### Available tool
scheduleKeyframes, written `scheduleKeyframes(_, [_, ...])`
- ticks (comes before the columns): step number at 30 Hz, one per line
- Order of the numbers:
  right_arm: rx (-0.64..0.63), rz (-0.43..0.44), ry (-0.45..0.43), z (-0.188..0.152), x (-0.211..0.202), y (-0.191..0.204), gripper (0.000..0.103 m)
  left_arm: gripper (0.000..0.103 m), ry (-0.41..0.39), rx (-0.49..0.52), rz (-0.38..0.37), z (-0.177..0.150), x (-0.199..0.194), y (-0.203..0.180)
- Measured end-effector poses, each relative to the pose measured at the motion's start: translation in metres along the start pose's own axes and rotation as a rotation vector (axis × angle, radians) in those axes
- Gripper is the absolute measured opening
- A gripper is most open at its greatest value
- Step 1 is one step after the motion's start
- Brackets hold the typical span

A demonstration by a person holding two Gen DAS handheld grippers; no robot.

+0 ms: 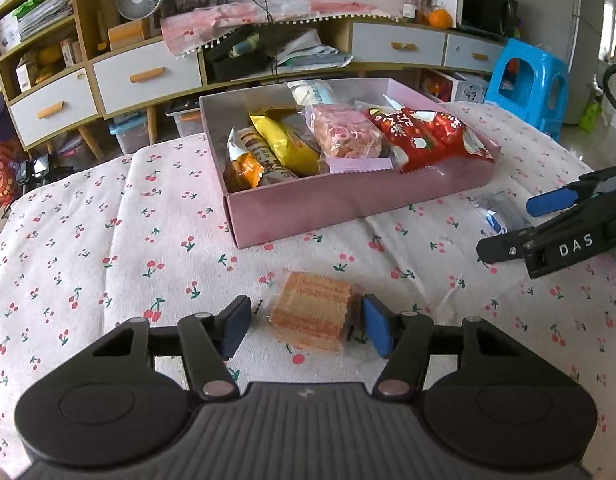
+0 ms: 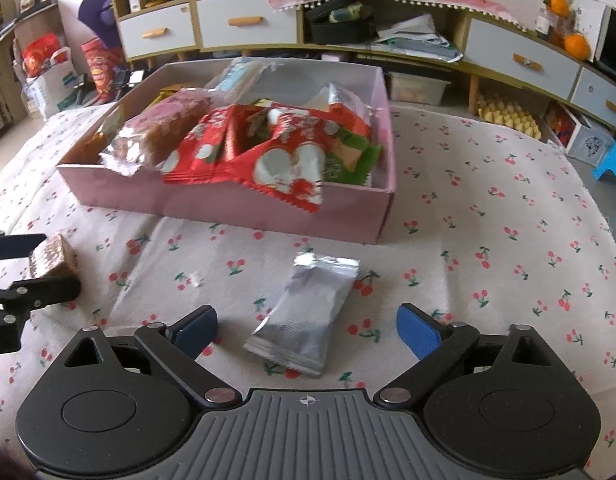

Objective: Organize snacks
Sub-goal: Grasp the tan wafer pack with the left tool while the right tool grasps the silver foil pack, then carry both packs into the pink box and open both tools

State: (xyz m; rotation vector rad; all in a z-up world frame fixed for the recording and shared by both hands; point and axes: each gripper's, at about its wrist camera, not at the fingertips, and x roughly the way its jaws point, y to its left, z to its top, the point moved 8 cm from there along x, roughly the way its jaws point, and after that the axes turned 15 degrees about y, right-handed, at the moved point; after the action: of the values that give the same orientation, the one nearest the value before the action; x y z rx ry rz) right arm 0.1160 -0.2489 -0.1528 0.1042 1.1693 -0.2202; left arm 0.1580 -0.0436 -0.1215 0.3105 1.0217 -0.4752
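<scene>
A pink box [image 1: 308,212] [image 2: 268,210] on the cherry-print cloth holds several wrapped snacks, with red packets [image 1: 427,136] [image 2: 268,152] on top. A clear-wrapped wafer cake [image 1: 311,312] lies on the cloth between the pads of my left gripper [image 1: 308,324]; the right pad is close against the wrapper, the left pad a little apart. The cake also shows in the right wrist view [image 2: 52,258]. My right gripper [image 2: 308,330] is open, its fingers on either side of a silver packet [image 2: 308,308] lying on the cloth. That packet shows in the left wrist view [image 1: 495,212] beside my right gripper [image 1: 507,224].
The cloth-covered table [image 1: 108,240] [image 2: 507,220] drops off at the left and far edges. Behind stand a low cabinet with drawers [image 1: 148,76] [image 2: 507,52] and a blue plastic stool [image 1: 527,80].
</scene>
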Motion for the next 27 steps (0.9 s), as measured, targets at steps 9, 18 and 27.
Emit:
scheduleKeyframes(9, [0.003,0.008,-0.012,0.002,-0.004,-0.007,0.078,0.051,0.048,-0.092,0.004,0.000,-0.002,0.003])
scheduleKeyframes(18, [-0.015,0.038,0.007,0.002,-0.010,0.003,0.033,0.049,0.117,-0.208,-0.019,-0.001,-0.005,0.002])
scheduleKeyframes(27, [0.079,0.108,0.060,0.002,-0.015,-0.008,0.029,0.048,0.155,-0.281,-0.031,-0.002,-0.007,0.005])
